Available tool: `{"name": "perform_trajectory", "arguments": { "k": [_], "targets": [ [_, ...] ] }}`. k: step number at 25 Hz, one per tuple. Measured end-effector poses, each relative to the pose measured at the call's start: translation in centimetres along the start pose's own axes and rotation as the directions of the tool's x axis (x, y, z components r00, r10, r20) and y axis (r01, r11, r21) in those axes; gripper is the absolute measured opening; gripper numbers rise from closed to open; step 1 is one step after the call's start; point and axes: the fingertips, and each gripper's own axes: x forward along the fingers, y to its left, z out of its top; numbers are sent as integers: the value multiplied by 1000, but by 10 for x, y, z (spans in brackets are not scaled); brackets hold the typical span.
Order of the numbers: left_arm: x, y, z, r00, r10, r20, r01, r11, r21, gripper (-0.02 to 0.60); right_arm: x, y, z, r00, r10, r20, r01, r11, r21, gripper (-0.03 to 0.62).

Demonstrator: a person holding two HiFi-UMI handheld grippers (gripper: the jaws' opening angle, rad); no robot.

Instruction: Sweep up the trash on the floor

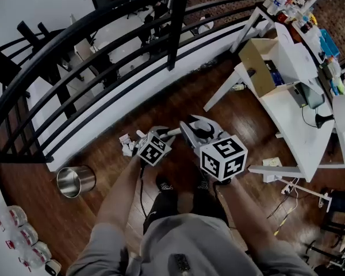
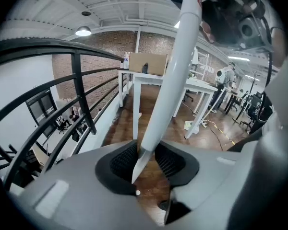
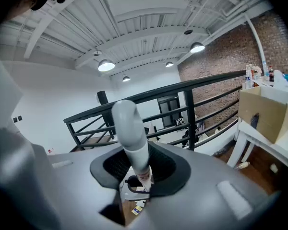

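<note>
Head view: the left gripper point(image 1: 160, 135) and right gripper point(image 1: 200, 130) hang side by side over the wooden floor point(image 1: 184, 91), with crumpled white trash point(image 1: 126, 144) on the floor just beside the left one, near the black railing point(image 1: 103, 16). Left gripper view: its jaws are closed on 1 long white pole point(image 2: 170, 80) slanting up out of them. Right gripper view: its jaws clamp 1 short white round-ended handle point(image 3: 130, 128), with paper scraps point(image 3: 136, 209) on the floor below.

Head view: from above, steeply down on wood floor point(image 1: 190, 96), railing point(image 1: 175, 30) at top. Left gripper view: close behind own jaws, facing white table point(image 2: 136, 104). Right gripper view: same, facing railing. All 3 share railing & table.
</note>
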Motion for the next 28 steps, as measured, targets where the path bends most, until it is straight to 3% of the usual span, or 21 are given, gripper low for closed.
{"name": "perform_trajectory", "arguments": {
  "k": [6, 18, 24, 28],
  "targets": [
    [46, -77, 39, 999, -30, 18, 31, 999, -9, 118, -71, -51, -16, 1000, -26, -16, 26, 1000, -17, 91],
    [226, -255, 132, 993, -116, -29, 116, 993, -20, 117, -236, -249, -79, 992, -114, -49, 116, 993, 34, 91],
    [300, -304, 157, 989, -150, -12, 150, 988, -38, 117, -272, -325, -111, 982, -157, -105, 161, 986, 35, 91],
    [332, -310, 174, 995, -99, -18, 97, 991, -95, 120, -284, -377, -111, 975, -193, -110, 197, 980, 34, 91]
  ]
}}
